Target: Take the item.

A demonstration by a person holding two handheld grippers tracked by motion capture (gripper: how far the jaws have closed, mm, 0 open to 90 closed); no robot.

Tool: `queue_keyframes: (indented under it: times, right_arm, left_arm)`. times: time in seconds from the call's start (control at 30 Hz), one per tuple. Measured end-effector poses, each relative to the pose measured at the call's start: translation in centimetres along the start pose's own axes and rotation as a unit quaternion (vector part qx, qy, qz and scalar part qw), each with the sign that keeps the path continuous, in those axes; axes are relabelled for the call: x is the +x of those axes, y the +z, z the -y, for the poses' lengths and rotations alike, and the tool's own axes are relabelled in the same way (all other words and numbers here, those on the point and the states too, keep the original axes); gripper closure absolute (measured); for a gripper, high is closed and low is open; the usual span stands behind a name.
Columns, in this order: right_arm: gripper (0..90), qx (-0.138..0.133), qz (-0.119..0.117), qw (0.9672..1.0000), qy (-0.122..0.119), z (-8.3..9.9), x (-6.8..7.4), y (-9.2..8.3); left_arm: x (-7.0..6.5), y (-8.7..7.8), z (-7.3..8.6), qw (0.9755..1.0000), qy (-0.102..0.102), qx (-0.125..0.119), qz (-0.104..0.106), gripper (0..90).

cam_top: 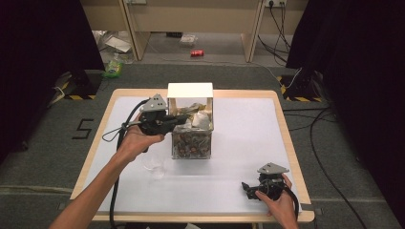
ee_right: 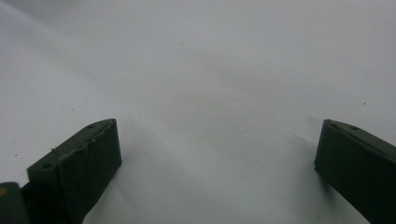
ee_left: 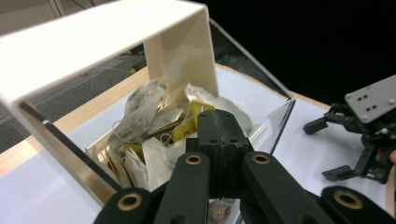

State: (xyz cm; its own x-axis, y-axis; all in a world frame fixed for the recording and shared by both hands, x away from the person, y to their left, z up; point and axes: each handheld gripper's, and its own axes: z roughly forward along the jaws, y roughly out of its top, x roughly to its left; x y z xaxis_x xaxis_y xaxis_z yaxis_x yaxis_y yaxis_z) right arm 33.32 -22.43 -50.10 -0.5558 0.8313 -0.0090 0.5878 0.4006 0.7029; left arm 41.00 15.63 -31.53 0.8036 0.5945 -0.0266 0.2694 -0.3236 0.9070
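Tea bags sit heaped in the clear box with the white handle arch, at the middle of the tabletop, toward its far side. Your left tongs are reaching in over the pile from the left, jaws pressed together; whether a string or tag is pinched between them cannot be told from the left gripper view. So judge it as a pick just attempted, no bag lifted clear yet. A small clear cup waits empty on the near side of the box, likely the place for the bag. Your right tongs rest wide open on the near right of the tabletop, holding nothing. Left to do: lift, check the catch, carry to the cup.
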Motion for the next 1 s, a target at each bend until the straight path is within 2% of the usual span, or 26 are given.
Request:
queue_keyframes:
  times: [0.2,0.33,0.57,0.67,0.73,0.87,1.0]
  right_arm:
    - [1.1,0.0,0.0,1.0,0.0,0.0,0.0,0.0]
    - [1.1,0.0,0.0,1.0,0.0,0.0,0.0,0.0]
    - [1.1,0.0,0.0,1.0,0.0,0.0,0.0,0.0]
    - [1.1,0.0,0.0,1.0,0.0,0.0,0.0,0.0]
    - [1.1,0.0,0.0,1.0,0.0,0.0,0.0,0.0]
    - [1.1,0.0,0.0,1.0,0.0,0.0,0.0,0.0]
    - [1.1,0.0,0.0,1.0,0.0,0.0,0.0,0.0]
  left_arm:
    - [0.1,-0.9,-0.8,0.9998,-0.003,-0.022,0.002,89.2]
    - [0.5,-0.7,-0.5,0.9999,-0.005,-0.012,-0.001,85.5]
    - [0.3,-0.5,-0.1,0.9998,-0.004,0.001,0.017,71.3]
    - [0.2,-0.3,0.0,0.9998,-0.009,0.01,0.013,63.5]
    - [0.0,-0.1,0.1,0.9998,-0.001,0.02,0.004,61.2]
    - [-0.2,0.4,0.4,0.9994,0.007,0.035,-0.002,61.3]
    - [-0.3,0.5,0.5,0.9991,0.008,0.04,-0.012,74.1]
